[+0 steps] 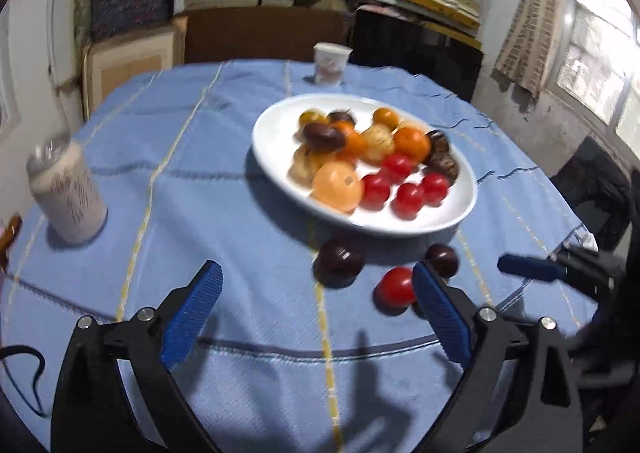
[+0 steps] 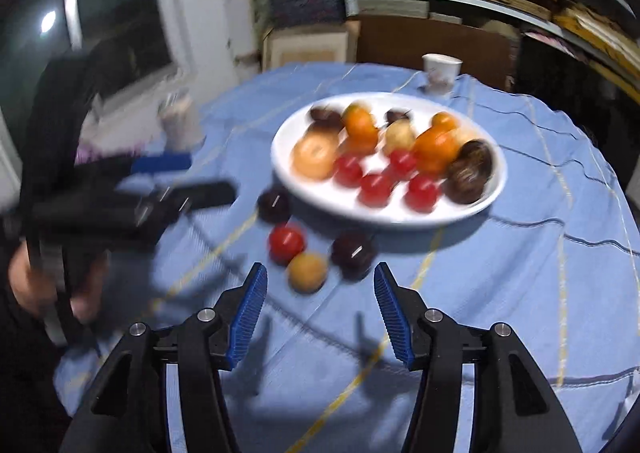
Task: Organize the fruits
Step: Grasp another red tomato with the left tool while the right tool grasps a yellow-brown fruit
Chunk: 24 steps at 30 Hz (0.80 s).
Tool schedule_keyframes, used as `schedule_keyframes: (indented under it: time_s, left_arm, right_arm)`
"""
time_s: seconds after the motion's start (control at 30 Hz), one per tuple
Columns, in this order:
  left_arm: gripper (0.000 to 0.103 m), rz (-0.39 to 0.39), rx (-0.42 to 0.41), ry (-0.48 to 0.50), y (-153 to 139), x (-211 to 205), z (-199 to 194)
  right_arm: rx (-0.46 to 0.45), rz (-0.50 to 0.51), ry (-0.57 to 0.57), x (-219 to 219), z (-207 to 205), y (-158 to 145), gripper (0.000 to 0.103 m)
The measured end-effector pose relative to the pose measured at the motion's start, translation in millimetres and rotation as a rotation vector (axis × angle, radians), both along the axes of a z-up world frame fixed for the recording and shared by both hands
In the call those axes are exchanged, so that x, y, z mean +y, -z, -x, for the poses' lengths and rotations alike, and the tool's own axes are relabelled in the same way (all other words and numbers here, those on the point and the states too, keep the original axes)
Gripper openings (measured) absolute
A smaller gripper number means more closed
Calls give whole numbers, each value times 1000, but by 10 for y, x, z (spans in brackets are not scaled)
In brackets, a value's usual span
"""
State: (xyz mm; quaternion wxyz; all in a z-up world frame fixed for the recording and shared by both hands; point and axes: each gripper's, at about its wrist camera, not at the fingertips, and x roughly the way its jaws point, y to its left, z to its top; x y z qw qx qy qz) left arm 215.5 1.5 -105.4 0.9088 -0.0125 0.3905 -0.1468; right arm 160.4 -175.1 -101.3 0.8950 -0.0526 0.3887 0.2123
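A white oval plate point(image 1: 380, 222) point(image 2: 400, 213) holds several fruits: oranges, red tomatoes, dark plums and pale ones. On the blue cloth in front of it lie a red tomato point(image 1: 396, 287) point(image 2: 286, 243), two dark plums point(image 1: 338, 261) point(image 2: 354, 253) and a yellow-orange fruit point(image 2: 307, 273). My left gripper point(image 1: 316, 271) point(image 2: 200, 178) is wide open with nothing gripped; the loose fruits lie just beyond its tips. My right gripper point(image 2: 320, 271) stands open over the cloth, and the yellow-orange fruit sits just ahead of its tips, untouched. One of its blue fingers point(image 1: 528, 267) shows at the right of the left wrist view.
A pale jar point(image 1: 68, 193) point(image 2: 180, 121) stands on the table's left side, a paper cup point(image 1: 330, 63) point(image 2: 440, 71) at the far edge. Shelves with stacked cloth and boards fill the wall behind. A hand point(image 2: 24, 277) holds the left gripper.
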Motion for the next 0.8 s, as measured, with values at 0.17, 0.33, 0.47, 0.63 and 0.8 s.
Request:
schedule_keyframes:
  time_s: [0.17,0.33,0.47,0.63,0.8]
  left_arm:
    - [93,0,24,-32,96,127,-75]
    - [93,-16,21,-12,114,105,-54]
    - [93,-33,17,8,112,51,-35]
    - [93,-60,7,35,121,-37,-8]
    - [93,-112,-14,94,165,-307,55]
  right_arm:
    - [15,9,11,197,-71,137,49]
    - [73,-69,49,165,-262,220,41]
    - [111,-66,60,222,-364,301,40]
    - [70,-47,69,192,-292,251,28]
    - [40,-67,124,-102,-95,200,28]
